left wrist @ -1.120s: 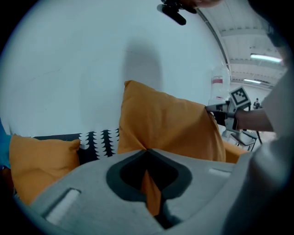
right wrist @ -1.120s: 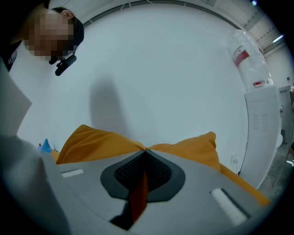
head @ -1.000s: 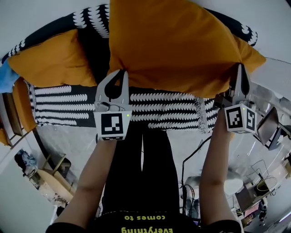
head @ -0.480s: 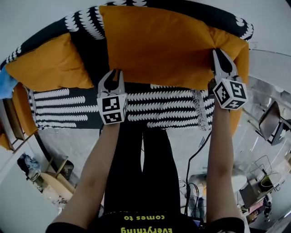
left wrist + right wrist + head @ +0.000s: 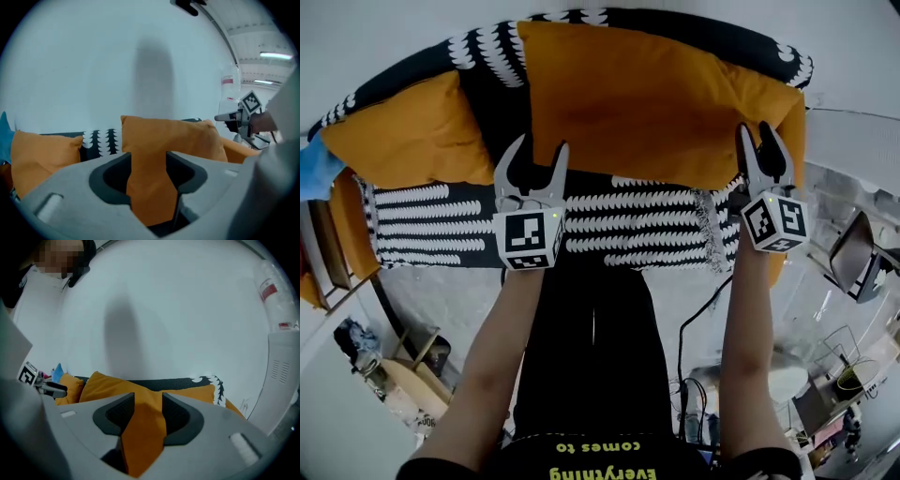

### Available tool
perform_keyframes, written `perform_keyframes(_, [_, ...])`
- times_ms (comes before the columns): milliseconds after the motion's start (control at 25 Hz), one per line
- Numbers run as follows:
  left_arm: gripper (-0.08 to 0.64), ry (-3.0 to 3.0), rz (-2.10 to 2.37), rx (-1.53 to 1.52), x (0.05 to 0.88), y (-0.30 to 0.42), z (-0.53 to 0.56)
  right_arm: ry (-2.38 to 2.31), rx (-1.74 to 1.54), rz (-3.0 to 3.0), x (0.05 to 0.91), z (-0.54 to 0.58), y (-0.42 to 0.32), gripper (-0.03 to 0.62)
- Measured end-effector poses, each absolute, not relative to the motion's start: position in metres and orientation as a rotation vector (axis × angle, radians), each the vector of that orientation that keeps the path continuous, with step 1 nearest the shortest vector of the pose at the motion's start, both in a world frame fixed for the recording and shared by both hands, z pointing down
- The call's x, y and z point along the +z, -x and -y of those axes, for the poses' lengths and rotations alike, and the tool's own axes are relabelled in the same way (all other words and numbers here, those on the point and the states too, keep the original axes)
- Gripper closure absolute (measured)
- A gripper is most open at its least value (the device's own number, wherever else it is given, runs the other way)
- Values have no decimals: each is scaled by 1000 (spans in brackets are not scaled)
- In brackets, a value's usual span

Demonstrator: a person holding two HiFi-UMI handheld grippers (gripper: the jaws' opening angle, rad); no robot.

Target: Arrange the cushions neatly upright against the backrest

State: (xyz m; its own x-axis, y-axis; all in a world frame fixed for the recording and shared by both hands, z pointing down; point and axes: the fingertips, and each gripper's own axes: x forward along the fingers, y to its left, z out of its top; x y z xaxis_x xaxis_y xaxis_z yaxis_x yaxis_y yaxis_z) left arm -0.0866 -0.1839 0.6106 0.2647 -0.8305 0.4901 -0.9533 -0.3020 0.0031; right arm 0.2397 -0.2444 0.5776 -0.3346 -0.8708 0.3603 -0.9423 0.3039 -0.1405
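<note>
A big orange cushion (image 5: 647, 103) stands upright against the black-and-white patterned backrest (image 5: 487, 56) of the sofa. A smaller orange cushion (image 5: 412, 136) leans beside it on the left. My left gripper (image 5: 541, 150) is at the big cushion's lower left edge, its jaws opening and spread wide. My right gripper (image 5: 755, 136) is at the cushion's lower right corner, jaws also opening. In the left gripper view the cushion (image 5: 164, 140) shows between the parted jaws of my left gripper (image 5: 149, 183). The right gripper view shows the same cushion (image 5: 140, 394) between the jaws of my right gripper (image 5: 143, 423).
The striped seat cover (image 5: 619, 230) runs across the front. More orange cushions sit at the far left (image 5: 347, 216) and far right (image 5: 787, 258), with something blue (image 5: 314, 169) at the left end. A white wall is behind; cables and furniture crowd the floor at the right (image 5: 853, 262).
The big cushion went from being lifted forward to resting upright against the backrest. Both grippers drew back toward its lower edge and their jaws parted, letting go.
</note>
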Motion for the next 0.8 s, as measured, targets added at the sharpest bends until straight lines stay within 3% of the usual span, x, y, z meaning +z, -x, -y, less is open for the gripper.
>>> perform_keyframes(320, [329, -2369, 1634, 495, 515, 78, 180, -1835, 489, 2299, 512, 181, -248, 498])
perform_keyframes(560, [452, -2484, 1654, 363, 427, 76, 174, -1903, 413, 2361, 433, 165, -233, 577])
perform_keyframes(680, [518, -2493, 1656, 319, 392, 77, 167, -1856, 348, 2395, 392, 156, -217, 581])
perform_keyframes(800, [535, -2508, 1648, 291, 362, 77, 161, -1851, 288, 2407, 353, 148, -210, 581])
